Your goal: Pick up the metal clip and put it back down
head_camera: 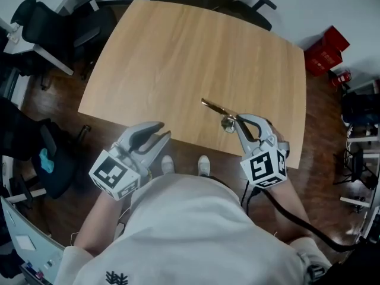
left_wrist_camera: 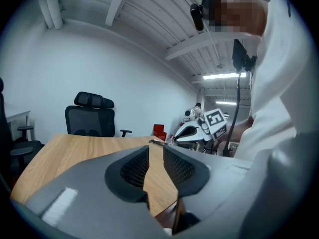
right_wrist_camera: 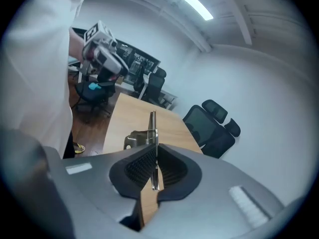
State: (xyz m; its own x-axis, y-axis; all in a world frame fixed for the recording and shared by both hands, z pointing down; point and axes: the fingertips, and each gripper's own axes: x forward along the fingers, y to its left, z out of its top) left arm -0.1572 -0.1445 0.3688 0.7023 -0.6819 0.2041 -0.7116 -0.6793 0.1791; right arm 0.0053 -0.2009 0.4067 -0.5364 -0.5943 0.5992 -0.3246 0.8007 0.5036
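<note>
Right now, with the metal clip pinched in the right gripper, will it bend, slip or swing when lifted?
Probably stiff: the metal clip juts straight out of the shut right gripper. It looks thin, so likely light. Gripped by one thin plate, it could pivot slightly.

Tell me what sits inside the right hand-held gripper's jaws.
The metal clip is pinched edge-on in the right hand-held gripper, its far end sticking out above the wooden table. The pads cover part of the gripped end.
</note>
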